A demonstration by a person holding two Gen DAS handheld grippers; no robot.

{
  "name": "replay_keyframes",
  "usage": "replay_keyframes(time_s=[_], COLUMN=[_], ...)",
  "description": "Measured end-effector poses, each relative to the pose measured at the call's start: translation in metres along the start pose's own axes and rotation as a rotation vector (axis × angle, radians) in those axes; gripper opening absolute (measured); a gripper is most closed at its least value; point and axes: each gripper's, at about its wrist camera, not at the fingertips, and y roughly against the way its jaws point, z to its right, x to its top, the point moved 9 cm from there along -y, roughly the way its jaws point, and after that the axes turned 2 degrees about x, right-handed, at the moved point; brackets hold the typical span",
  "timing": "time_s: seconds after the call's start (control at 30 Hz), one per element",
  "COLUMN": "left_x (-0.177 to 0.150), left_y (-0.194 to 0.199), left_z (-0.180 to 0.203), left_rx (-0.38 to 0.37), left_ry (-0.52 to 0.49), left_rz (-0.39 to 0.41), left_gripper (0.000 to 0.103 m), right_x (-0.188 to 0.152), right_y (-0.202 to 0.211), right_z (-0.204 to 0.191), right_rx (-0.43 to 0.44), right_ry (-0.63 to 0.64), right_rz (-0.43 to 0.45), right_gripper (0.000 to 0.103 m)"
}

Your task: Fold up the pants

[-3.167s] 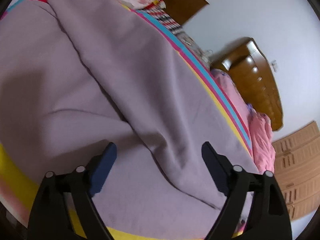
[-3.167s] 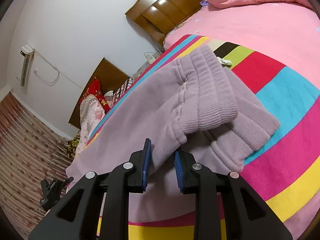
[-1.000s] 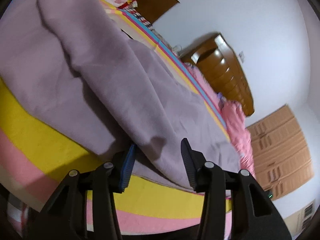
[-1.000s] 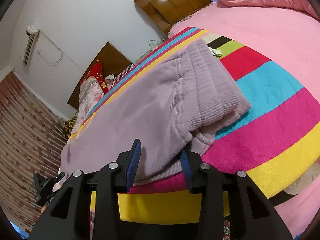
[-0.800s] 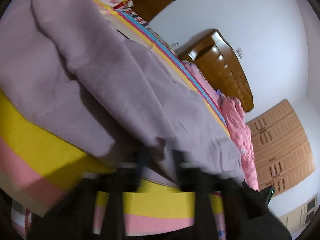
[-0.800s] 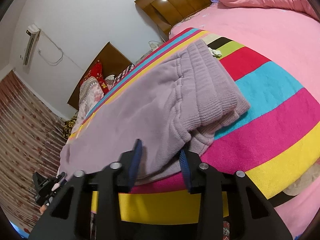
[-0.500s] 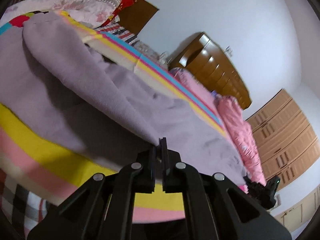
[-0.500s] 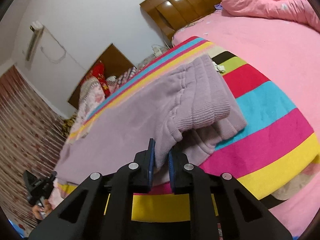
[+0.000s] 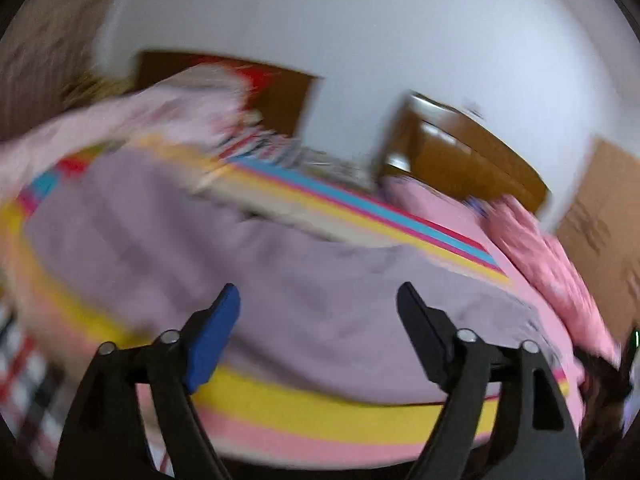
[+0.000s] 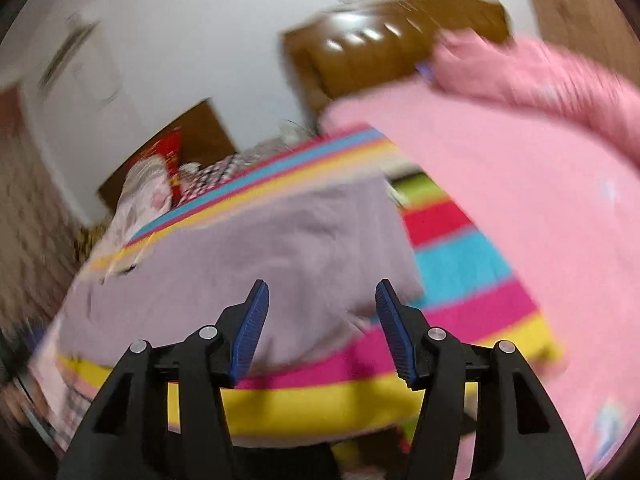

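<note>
The lilac pants [image 9: 160, 248] lie flat on a striped blanket [image 9: 320, 412], blurred by motion in both views. My left gripper [image 9: 318, 294] hangs above the near edge of the pants. Its jaws are opening wide and nothing is between the pads. In the right wrist view the waistband end of the pants [image 10: 288, 248] lies ahead of my right gripper [image 10: 322, 288]. Those jaws are also opening, and the blue pads [image 10: 252, 328] stand clear of the cloth.
The striped blanket [image 10: 460, 304] covers the near side of a bed with a pink sheet [image 10: 520, 208]. A bunched pink quilt [image 10: 540, 72] and a wooden headboard [image 10: 380, 52] are at the far end. Pillows [image 9: 180, 96] lie at far left and a wardrobe [image 9: 600, 208] stands at right.
Half a second ago both grippers were shut on folds of the pants. Both have let go, opened and risen away from the bed, and the pants have dropped flat.
</note>
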Motion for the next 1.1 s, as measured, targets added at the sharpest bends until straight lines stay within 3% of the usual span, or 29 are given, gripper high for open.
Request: replay_keyframes(time_s=[0.03,0.1,0.13,0.2,0.27,0.33,0.43,0.53,0.57,0.6,0.63,0.67,0.77,0.93,1.1], left_x=[0.007,0.008,0.006,-0.005,-0.014,-0.014,-0.013,-0.026,-0.033,-0.036,-0.035,-0.030,-0.021,-0.016,-0.038], left_y=[-0.013,-0.040,-0.058,-0.116,-0.162,-0.208,-0.255,-0.293,-0.298,-0.303,-0.304,-0.310,-0.314,-0.316,-0.319], left_z=[0.037,0.084,0.105,0.145,0.167,0.182,0.197,0.204,0.196,0.191,0.185,0.175,0.173,0.178,0.178], left_rx=[-0.072,-0.142,-0.156,-0.187,-0.200,-0.171,-0.110,-0.084,-0.034,-0.048,-0.064,-0.093,-0.081,-0.079,-0.081], left_ry=[-0.091,-0.194,-0.242,-0.314,-0.315,-0.346,-0.482,-0.591,-0.639,-0.655,-0.643,-0.560,-0.568,-0.561,-0.558], left_rz=[-0.039,-0.090,-0.122,-0.259,-0.372,-0.432,-0.440,-0.482,-0.477,-0.438,-0.419,-0.466,-0.457,-0.453,-0.449], left_gripper=[0.094,0.099,0.099,0.099,0.099,0.099,0.099,0.099,0.102,0.102,0.102,0.102,0.102,0.102,0.102], right_x=[0.005,0.011,0.012,0.013,0.016,0.021,0.028,0.012,0.003,-0.013,-0.023,-0.025,-0.040,-0.043,0.007], right_y=[-0.003,-0.019,-0.029,-0.054,-0.079,-0.102,-0.134,-0.160,-0.164,-0.169,-0.166,-0.159,-0.135,-0.115,-0.135], right_z=[-0.014,-0.045,-0.055,-0.071,-0.084,-0.091,-0.092,-0.096,-0.094,-0.085,-0.080,-0.075,-0.056,-0.058,-0.100], right_rx=[0.014,0.030,0.024,0.011,0.011,-0.013,-0.049,-0.035,-0.040,-0.077,-0.080,-0.054,0.008,-0.043,-0.015], right_ry=[0.044,0.137,0.169,0.224,0.268,0.318,0.376,0.457,0.475,0.506,0.521,0.511,0.473,0.502,0.439], right_rz=[0.000,-0.017,-0.035,-0.082,-0.139,-0.193,-0.297,-0.417,-0.452,-0.520,-0.529,-0.505,-0.532,-0.576,-0.396], right_gripper=[0.056,0.065,0.074,0.075,0.075,0.075,0.086,0.087,0.087,0.087,0.088,0.088,0.088,0.088,0.088])
